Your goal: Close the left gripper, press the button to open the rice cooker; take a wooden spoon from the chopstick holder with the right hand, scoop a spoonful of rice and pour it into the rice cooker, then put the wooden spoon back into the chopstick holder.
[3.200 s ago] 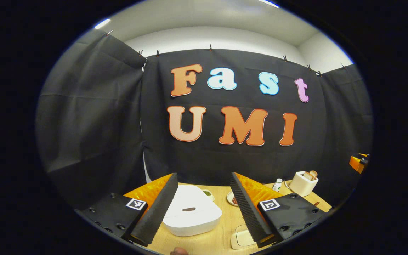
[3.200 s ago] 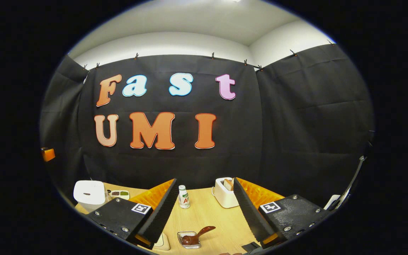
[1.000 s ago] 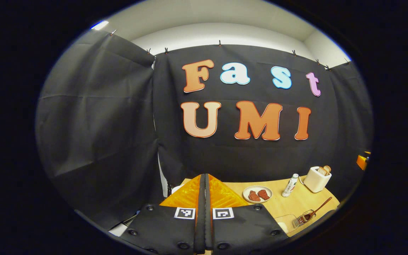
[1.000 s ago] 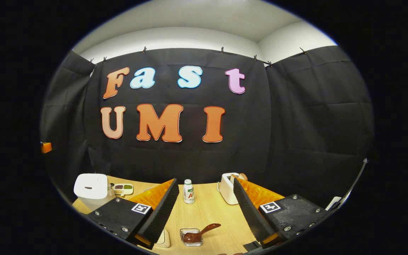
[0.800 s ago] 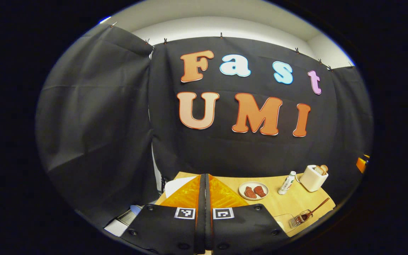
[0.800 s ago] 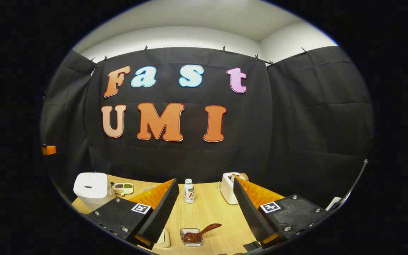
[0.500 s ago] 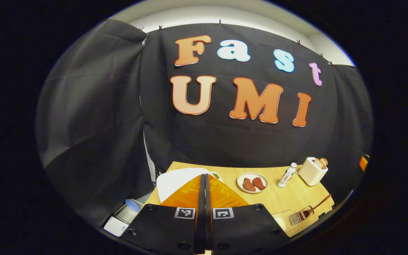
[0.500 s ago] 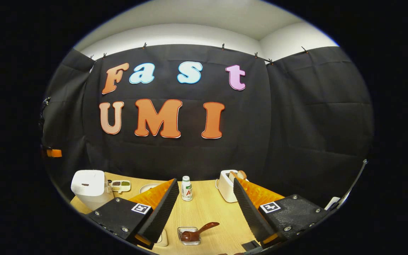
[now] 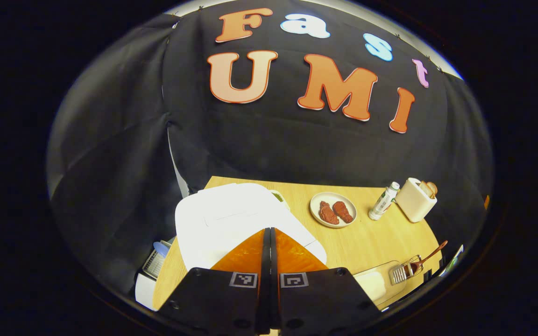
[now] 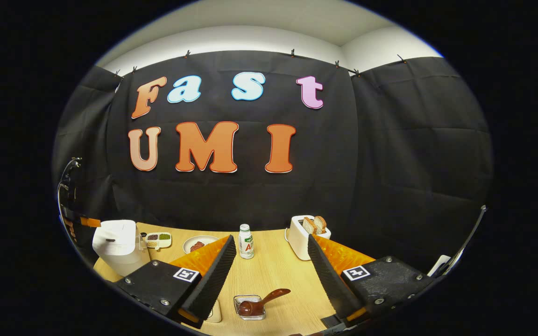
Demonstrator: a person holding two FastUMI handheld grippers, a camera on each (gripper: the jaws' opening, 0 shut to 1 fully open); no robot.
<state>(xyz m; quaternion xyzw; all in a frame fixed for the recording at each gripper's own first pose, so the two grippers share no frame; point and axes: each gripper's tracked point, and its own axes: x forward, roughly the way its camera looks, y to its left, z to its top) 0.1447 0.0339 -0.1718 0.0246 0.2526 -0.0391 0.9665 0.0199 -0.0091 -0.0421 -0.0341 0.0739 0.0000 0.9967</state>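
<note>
Left tool (image 9: 269,231), fingers together, over smooth white rice cooker (image 9: 231,219).

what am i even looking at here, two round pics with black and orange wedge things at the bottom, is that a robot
No robot: a person holds a two-finger gripper in each hand, and a fisheye camera rides on each, looking along its fingers.

In the left gripper view, the left gripper has its fingers pressed together with nothing between them, poised over the white rice cooker, whose lid looks closed.

In the right gripper view, the right gripper is open and holds nothing.

On the wooden table lie a wooden spoon in a small holder, a bottle, a toaster with bread, a plate of meat and a small divided dish.
</note>
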